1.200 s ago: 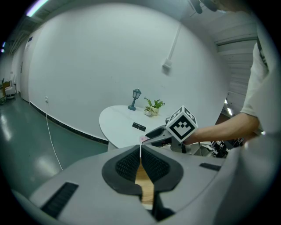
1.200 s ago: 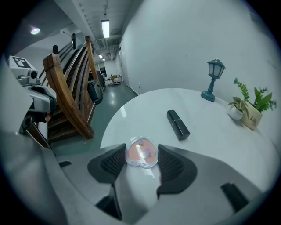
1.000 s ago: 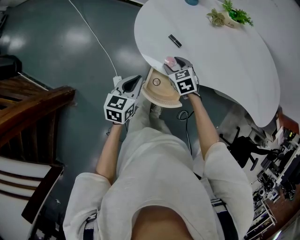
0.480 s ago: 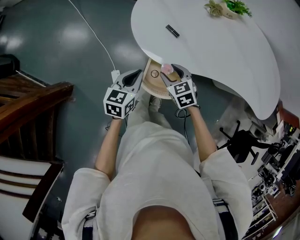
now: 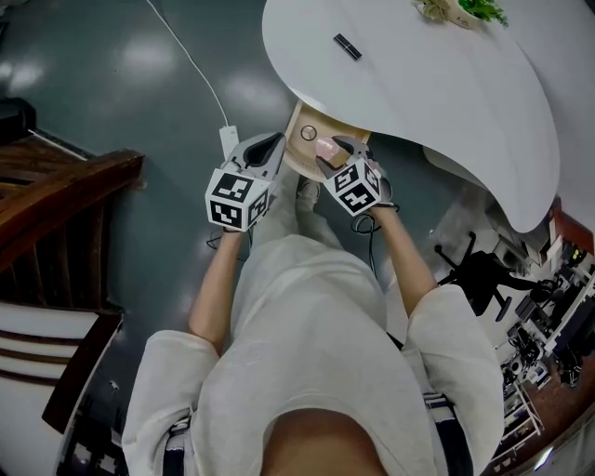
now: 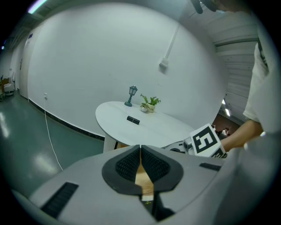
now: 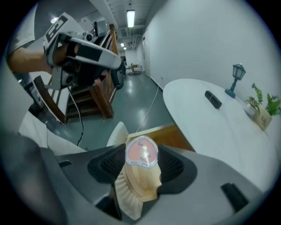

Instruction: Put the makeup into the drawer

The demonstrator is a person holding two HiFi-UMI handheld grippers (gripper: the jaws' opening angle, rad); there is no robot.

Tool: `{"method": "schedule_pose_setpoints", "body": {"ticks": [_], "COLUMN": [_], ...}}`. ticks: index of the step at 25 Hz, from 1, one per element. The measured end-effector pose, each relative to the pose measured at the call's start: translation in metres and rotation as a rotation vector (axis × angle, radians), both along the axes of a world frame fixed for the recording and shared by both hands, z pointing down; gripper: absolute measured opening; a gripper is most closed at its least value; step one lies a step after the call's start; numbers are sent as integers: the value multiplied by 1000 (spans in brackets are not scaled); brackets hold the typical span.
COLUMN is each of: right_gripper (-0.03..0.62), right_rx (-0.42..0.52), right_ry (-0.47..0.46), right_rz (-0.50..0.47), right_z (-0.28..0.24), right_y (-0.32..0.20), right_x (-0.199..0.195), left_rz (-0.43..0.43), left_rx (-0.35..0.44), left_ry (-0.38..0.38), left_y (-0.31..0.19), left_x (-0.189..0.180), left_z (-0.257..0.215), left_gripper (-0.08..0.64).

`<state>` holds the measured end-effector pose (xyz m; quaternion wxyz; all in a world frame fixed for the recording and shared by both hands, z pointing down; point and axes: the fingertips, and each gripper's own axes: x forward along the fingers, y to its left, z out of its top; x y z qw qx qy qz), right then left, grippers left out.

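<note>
A round pink makeup compact [image 7: 141, 152] is pinched between the jaws of my right gripper [image 7: 141, 163]. In the head view the compact [image 5: 324, 147] and right gripper [image 5: 337, 152] hang over the open wooden drawer [image 5: 299, 151] under the white table's [image 5: 437, 84] near edge. The drawer's wood [image 7: 173, 134] shows just beneath the compact. My left gripper [image 5: 271, 144] sits at the drawer's left side, its pads [image 6: 151, 165] closed together with nothing between them. A small black makeup item [image 5: 348, 46] lies on the tabletop.
A potted plant [image 5: 465, 9] and a small lamp [image 7: 237, 74] stand at the table's far side. A white cable [image 5: 195, 70] runs across the grey floor. Dark wooden furniture [image 5: 56, 204] stands at the left. The person's legs are below the drawer.
My right gripper has carried the compact from the table's edge back and down over the open drawer, rolling a little. The left gripper has shifted slightly beside the drawer.
</note>
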<state>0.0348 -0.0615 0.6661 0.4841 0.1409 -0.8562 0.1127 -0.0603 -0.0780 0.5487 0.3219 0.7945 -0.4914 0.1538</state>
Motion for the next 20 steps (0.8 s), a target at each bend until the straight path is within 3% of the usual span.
{"method": "schedule_pose_setpoints", "body": {"ticks": [10, 16, 20], "right_gripper": [229, 229, 229], "right_rx": [-5, -53, -88], "right_ry": [267, 384, 433], "right_rz": [-357, -470, -487], "right_z": [82, 121, 141], "right_y": [3, 5, 5], "right_x": [1, 8, 13], "left_rz": [-17, -19, -24], "left_rx": [-27, -46, -60], "left_ry": [4, 15, 22], "left_y": [1, -4, -5], "left_x": [-17, -21, -25], "left_z": [14, 23, 28], "left_gripper": [15, 15, 15]}}
